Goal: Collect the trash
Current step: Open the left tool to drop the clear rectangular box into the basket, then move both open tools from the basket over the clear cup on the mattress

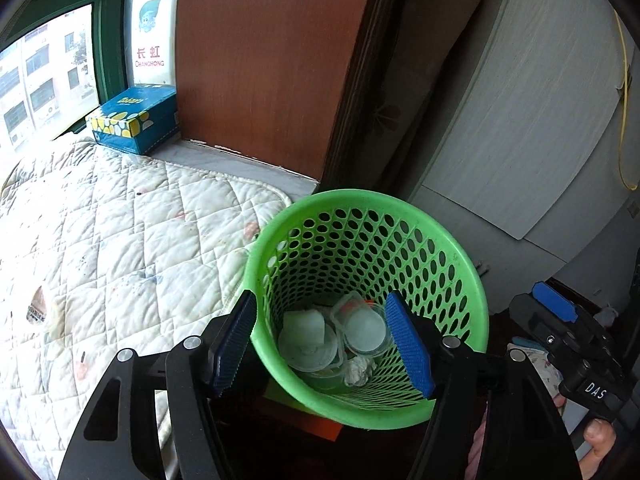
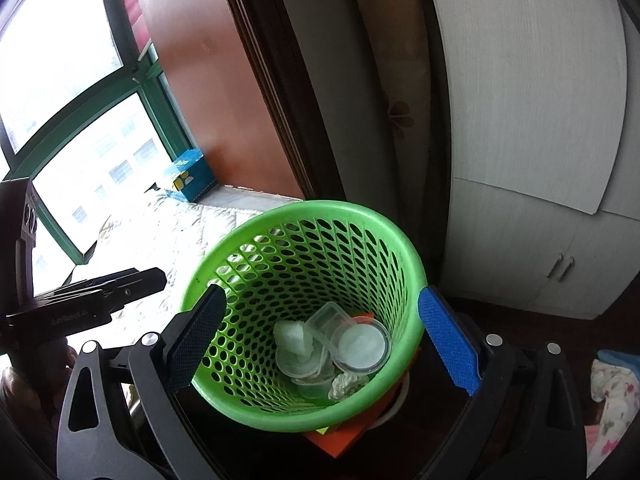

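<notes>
While both grippers hang over it, the green perforated basket stands upright with its mouth facing up and its long axis vertical, tapering to a narrower base; it rests on an orange flat object on a dark surface just beside the quilted mattress. Contents, all on the basket floor: a round clear lid, a clear rectangular container tilted against it, a wad of white tissue, further clear plastic lids stacked beneath, and a crumpled paper scrap near the front wall. The fill is low, with most of the basket's depth unoccupied. The left gripper is parted about halfway, its blue pads spread over the near rim of the basket, and nothing is between them or touching them. The right gripper stands wide, its pads outside the rim on either side, holding nothing. Behind the basket a dark wooden frame and a pale cabinet stand close to the far rim; the mattress side is free. A blue tissue box sits on the window ledge, well apart from the basket. A patterned cloth lies at the right edge.
</notes>
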`<state>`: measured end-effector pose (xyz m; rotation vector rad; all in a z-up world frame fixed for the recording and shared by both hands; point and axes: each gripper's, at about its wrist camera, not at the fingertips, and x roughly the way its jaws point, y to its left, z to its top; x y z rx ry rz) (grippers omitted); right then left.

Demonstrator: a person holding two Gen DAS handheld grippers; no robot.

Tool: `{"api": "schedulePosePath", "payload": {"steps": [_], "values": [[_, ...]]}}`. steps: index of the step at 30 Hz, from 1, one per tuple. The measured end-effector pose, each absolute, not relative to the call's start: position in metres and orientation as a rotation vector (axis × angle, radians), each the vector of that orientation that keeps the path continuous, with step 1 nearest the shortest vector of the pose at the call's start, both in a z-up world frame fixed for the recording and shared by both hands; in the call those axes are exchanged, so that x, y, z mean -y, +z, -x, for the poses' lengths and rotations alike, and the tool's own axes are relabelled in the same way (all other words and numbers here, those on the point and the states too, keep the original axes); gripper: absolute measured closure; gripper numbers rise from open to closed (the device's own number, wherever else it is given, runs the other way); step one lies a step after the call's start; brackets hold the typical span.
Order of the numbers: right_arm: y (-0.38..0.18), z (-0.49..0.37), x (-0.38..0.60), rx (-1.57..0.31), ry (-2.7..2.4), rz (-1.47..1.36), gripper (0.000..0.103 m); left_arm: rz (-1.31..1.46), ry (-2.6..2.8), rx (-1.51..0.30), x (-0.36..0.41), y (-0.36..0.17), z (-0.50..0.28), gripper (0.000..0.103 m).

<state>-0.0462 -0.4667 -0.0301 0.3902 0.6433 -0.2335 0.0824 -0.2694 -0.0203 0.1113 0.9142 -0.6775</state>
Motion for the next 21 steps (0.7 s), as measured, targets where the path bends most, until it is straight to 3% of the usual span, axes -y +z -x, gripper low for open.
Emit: {"api": "schedulePosePath", "payload": {"steps": [21], "values": [[-0.031, -0.036, 0.363, -0.721, 0.041, -0.27, 0.007, 0.054, -0.287, -0.9, 0.061, -0.025, -0.128, 0.038]]}}
